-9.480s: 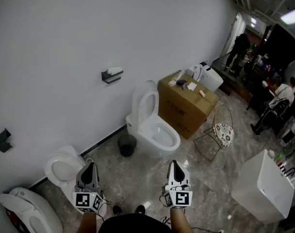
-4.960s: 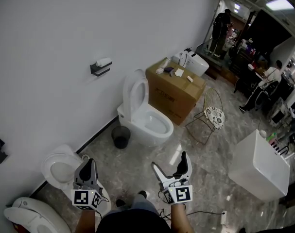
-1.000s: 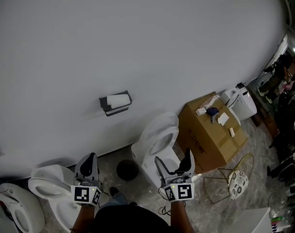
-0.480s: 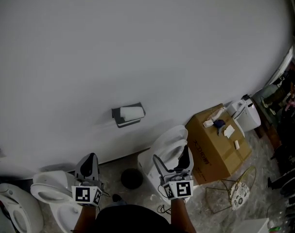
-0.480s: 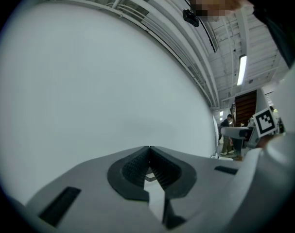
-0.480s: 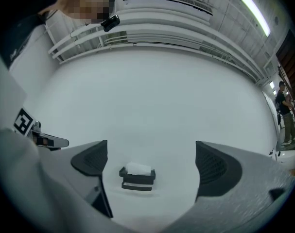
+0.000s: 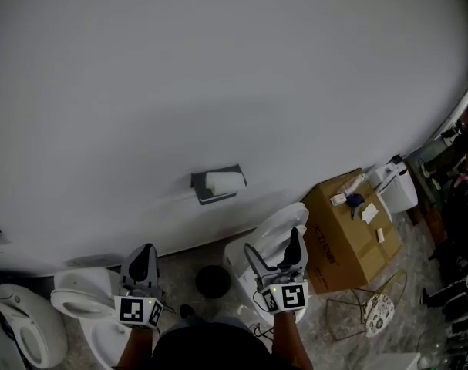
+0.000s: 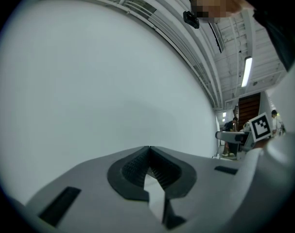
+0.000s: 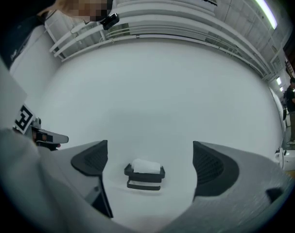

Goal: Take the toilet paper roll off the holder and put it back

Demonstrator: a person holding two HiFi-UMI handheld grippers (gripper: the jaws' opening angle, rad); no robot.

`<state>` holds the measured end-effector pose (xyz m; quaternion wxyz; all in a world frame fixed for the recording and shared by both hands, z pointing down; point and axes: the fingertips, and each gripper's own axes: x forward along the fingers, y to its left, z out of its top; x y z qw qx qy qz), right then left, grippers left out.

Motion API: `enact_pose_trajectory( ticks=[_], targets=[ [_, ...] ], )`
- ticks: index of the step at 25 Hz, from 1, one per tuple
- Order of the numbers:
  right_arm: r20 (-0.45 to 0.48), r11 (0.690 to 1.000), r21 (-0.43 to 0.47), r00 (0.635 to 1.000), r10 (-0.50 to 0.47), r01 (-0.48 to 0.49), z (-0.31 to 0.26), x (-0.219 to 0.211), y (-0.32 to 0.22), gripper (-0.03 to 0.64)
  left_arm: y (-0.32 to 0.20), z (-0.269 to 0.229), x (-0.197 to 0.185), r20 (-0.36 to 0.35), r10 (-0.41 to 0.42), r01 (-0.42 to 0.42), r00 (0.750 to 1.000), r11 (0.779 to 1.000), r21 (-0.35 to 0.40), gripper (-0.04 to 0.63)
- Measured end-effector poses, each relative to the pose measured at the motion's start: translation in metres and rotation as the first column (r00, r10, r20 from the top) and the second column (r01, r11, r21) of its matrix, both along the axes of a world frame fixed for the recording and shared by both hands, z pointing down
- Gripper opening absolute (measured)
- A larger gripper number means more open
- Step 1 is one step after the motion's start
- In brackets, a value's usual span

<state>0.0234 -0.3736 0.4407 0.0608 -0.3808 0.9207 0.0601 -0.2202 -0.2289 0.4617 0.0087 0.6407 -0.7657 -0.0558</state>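
Note:
A white toilet paper roll (image 7: 224, 181) lies in a dark grey holder (image 7: 215, 193) fixed to the white wall. The right gripper view shows the roll (image 9: 147, 166) and holder (image 9: 144, 178) straight ahead, framed between the jaws. My right gripper (image 7: 275, 247) is open with nothing in it, well below and right of the holder. My left gripper (image 7: 142, 260) is shut and empty, low at the left; its own view shows only bare wall beyond the closed left gripper (image 8: 148, 165).
A white toilet (image 7: 274, 233) stands under the right gripper, with a black bin (image 7: 212, 281) beside it. More toilets (image 7: 79, 303) sit at lower left. A cardboard box (image 7: 353, 228) with small items and a wire chair (image 7: 382, 311) stand at the right.
The view has kept tilting up toward the wall; the holder now appears further right and lower in the head view. Both grippers hold their positions, the right one open since 5 seconds ago.

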Motion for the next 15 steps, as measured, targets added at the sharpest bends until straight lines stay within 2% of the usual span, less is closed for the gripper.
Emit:
enact_pose_trajectory(
  ticks=[15],
  targets=[
    [-0.084, 0.982, -0.011, 0.978, -0.189, 0.188, 0.011, -0.038, -0.033, 0.543, -0.013, 0.002, 0.005, -0.009, -0.066, 0.066, 0.998, 0.998, 0.001, 0.003]
  ],
)
